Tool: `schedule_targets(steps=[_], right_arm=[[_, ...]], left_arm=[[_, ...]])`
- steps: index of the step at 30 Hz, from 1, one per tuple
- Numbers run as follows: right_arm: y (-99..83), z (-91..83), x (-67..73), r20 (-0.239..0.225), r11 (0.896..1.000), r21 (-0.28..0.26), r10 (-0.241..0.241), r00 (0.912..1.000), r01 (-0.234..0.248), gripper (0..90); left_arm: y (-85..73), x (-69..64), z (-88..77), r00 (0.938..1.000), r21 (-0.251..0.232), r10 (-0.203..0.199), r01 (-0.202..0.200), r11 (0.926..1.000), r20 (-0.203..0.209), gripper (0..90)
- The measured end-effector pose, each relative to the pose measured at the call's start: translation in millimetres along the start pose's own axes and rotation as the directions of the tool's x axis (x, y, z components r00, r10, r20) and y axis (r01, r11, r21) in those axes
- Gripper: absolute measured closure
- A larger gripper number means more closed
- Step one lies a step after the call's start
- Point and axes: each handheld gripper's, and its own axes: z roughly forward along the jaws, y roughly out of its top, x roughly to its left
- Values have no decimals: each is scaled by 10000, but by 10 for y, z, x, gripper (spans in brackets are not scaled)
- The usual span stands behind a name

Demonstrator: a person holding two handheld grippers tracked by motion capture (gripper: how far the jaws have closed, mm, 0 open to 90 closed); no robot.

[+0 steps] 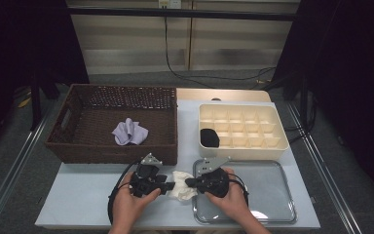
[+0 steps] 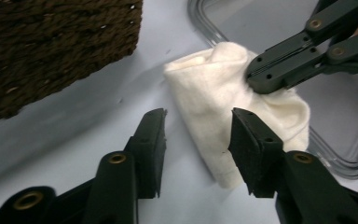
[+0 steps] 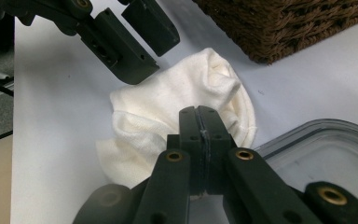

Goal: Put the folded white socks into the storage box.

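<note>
Item: white cloth (image 1: 182,185), soft and crumpled, probably a sock or small rag. Lies on the pale table (image 1: 78,195), lower centre of the high view, just left of the rim of the clear tray (image 1: 272,195) and in front of the wicker basket (image 1: 78,141). One edge touches or overlaps the tray's corner; I cannot tell which.

Item: right gripper (image 1: 191,182), held in the person's right hand (image 1: 231,197) over the tray. Jaws pressed together on a fold of the cloth's right side. In the right gripper view the closed jaws (image 3: 200,122) sit at the middle of the frame with the cloth (image 3: 168,116) bunched around and beyond their tips. Likely purpose: to pin or lift one end so the other gripper can work the fabric.

Item: left gripper (image 1: 168,185), in the left hand (image 1: 131,200), lower left of centre. Jaws stand partly apart, pads not pressing on anything. In the left gripper view (image 2: 198,133) the cloth (image 2: 214,93) lies just ahead of and between the jaws, nearer the right-hand one, whose pad is beside the fabric's edge; the other gripper's jaws bite the cloth at upper right. Judged ready to take a second hold for folding or rolling.

Item: lilac cloth (image 1: 129,131), loose on the basket floor, well apart from both grippers.

Item: cream divided box (image 1: 272,122), upper right, one black bundle (image 1: 209,138) in a front-left compartment, suggesting where finished pieces go.
</note>
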Motion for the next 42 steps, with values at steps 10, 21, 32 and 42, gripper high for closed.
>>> schedule_targets(steps=[10,21,32,42], right_arm=[[-3,-1,-3,-20,10000,-13,-2,10000,2,896],[-2,2,2,-2,10000,-33,-67,10000,67,896],[87,103,86,-227,9999,25,-140,9996,141,895],[142,229,144,-483,9999,-118,-69,9988,63,896]], left_arm=[[-31,23,50,9941,146,-908,901,9958,590,620],[-4,9,66,9886,533,-1183,1137,9921,929,830],[121,9,-186,9866,789,-1310,1235,9892,977,844],[162,-54,-217,9930,784,-1003,953,9924,623,842]])
